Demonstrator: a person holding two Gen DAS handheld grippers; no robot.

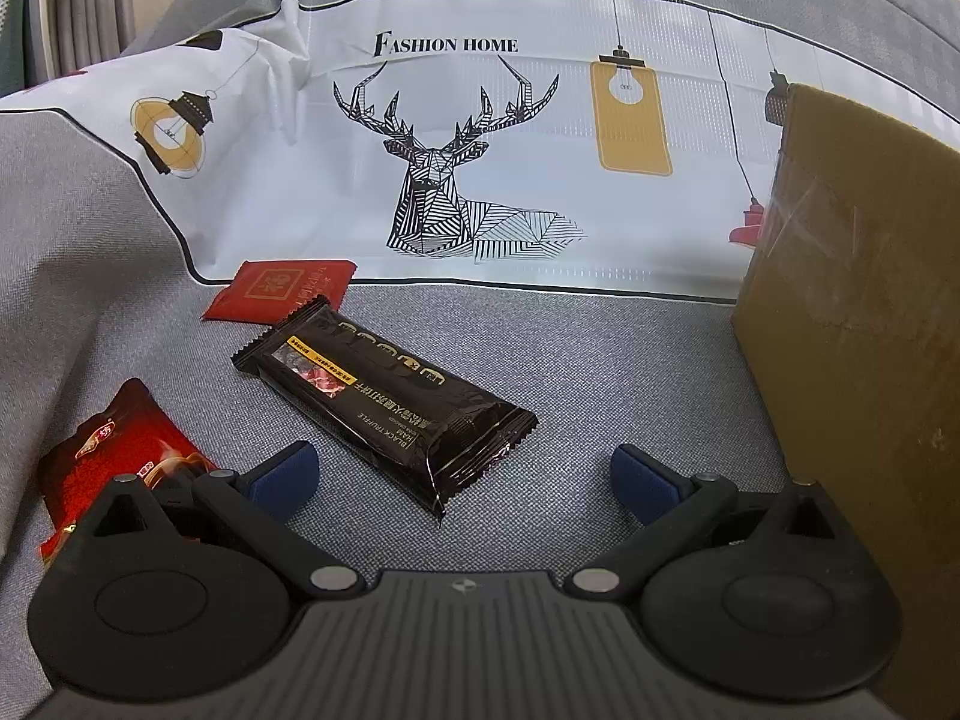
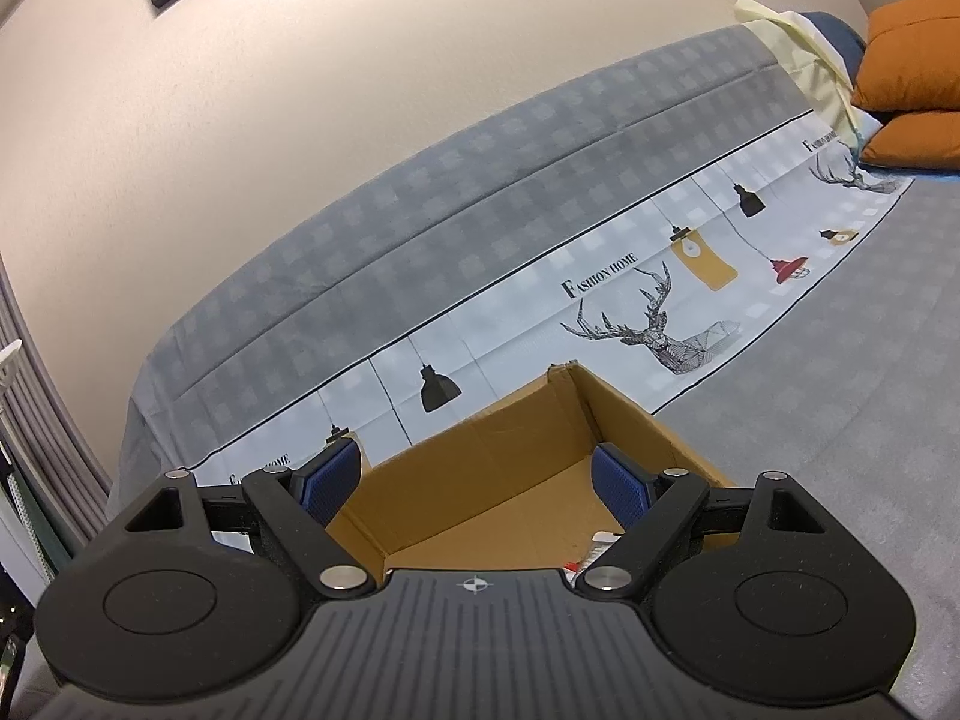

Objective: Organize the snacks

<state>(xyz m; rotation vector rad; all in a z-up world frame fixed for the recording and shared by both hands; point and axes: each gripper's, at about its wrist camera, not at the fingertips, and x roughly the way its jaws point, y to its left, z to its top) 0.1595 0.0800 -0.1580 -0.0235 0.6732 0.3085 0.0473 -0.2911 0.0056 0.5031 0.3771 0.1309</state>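
Observation:
In the left wrist view a long black snack bar (image 1: 384, 399) lies slanted on the grey cover, its near end just ahead of and between my left gripper's (image 1: 465, 477) open, empty fingers. A small red packet (image 1: 279, 291) lies beyond the bar. A red snack pouch (image 1: 120, 450) lies at the left, partly under the left finger. The cardboard box (image 1: 858, 324) stands at the right. In the right wrist view my right gripper (image 2: 477, 480) is open and empty above the open cardboard box (image 2: 510, 468). A bit of white and red packaging (image 2: 591, 552) shows on the box floor.
The grey bed cover (image 1: 600, 360) has a white printed band with a deer and lamps (image 1: 456, 180). Orange cushions (image 2: 912, 78) sit far right in the right wrist view. A curtain (image 2: 36, 420) hangs at the left beside the wall.

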